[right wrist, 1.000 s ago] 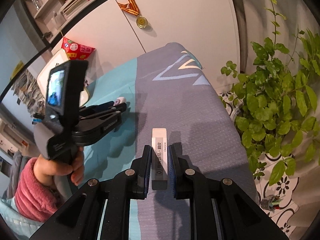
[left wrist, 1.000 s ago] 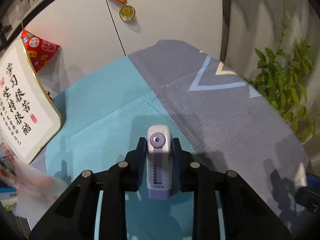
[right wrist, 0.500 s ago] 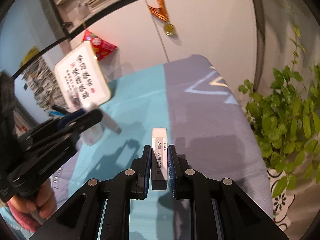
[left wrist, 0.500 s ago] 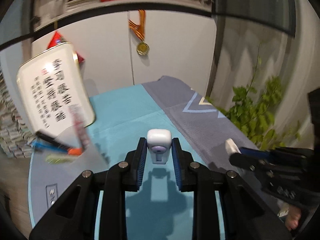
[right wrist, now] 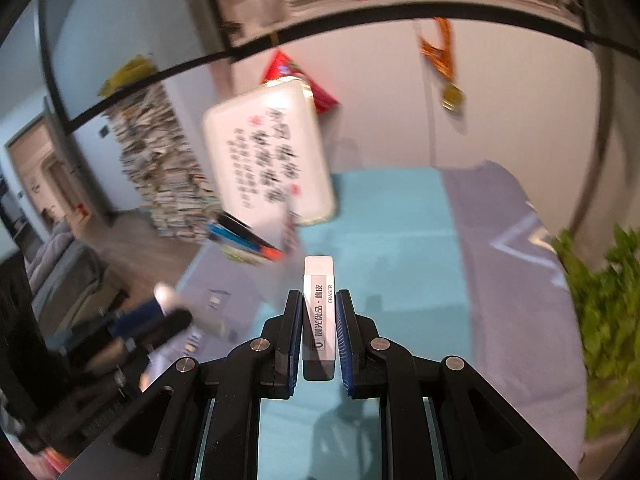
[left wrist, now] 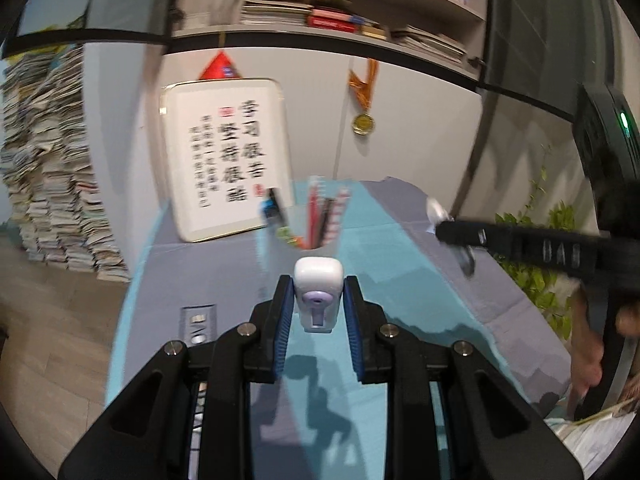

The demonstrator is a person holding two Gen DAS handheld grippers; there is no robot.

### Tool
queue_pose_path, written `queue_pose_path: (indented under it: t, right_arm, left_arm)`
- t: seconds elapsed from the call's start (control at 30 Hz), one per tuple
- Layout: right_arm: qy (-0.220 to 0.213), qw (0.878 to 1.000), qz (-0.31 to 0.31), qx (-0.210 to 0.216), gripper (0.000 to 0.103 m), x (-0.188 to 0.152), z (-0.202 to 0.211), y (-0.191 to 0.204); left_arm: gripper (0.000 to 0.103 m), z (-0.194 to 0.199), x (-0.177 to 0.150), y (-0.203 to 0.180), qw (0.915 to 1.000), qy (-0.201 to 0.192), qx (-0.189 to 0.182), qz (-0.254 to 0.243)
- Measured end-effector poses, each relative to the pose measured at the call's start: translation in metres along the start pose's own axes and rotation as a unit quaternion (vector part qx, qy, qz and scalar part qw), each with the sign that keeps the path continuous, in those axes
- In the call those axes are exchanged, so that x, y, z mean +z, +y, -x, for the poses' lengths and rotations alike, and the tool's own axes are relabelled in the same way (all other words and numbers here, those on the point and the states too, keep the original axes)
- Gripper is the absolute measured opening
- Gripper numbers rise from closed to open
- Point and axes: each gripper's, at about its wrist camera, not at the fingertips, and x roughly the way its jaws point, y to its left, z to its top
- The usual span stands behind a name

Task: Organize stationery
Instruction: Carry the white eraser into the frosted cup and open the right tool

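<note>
My left gripper (left wrist: pixel 319 300) is shut on a white and purple correction tape (left wrist: pixel 319 294), held above the teal and grey table cover (left wrist: pixel 392 280). My right gripper (right wrist: pixel 318 320) is shut on a white eraser (right wrist: pixel 318 312) in a grey sleeve. A clear pen cup (left wrist: pixel 320 220) with several pens stands ahead of the left gripper, blurred. The cup's pens (right wrist: pixel 244 244) show left of the eraser in the right wrist view. The right gripper (left wrist: pixel 452 236) shows at the right of the left wrist view; the left gripper (right wrist: pixel 172 312) shows at the lower left of the right wrist view.
A white framed calligraphy board (left wrist: pixel 226 160) leans against the wall behind the cup. A medal (left wrist: pixel 363 122) hangs on the wall. A green plant (right wrist: pixel 600 304) stands off the table's right edge. A power socket plate (left wrist: pixel 198 322) lies on the table at left.
Both grippers have tilted up and swung left, bringing the pen cup and calligraphy board toward the middle of view. Each still holds its item.
</note>
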Motion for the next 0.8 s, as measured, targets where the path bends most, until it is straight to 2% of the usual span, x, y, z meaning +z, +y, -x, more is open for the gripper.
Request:
queue_pose_path:
  t: [0.3, 0.57, 0.8]
  right_arm:
    - [-0.032, 0.998, 0.024, 0.04, 0.017, 0.054, -0.046, 0.055]
    - [-0.003, 1.0, 0.016, 0.024, 0.018, 0.051, -0.087, 0.057]
    - [0.008, 1.0, 0.015, 0.002, 0.017, 0.047, -0.097, 0.05]
  left_arm:
    - [0.024, 0.008, -0.008, 0.037, 0.9993, -0.008, 0.008, 0.037]
    - [0.024, 0.004, -0.008, 0.054, 0.9987, -0.011, 0.007, 0.049]
    - [0.024, 0.0, -0.009, 0.054, 0.9989, -0.006, -0.001, 0.047]
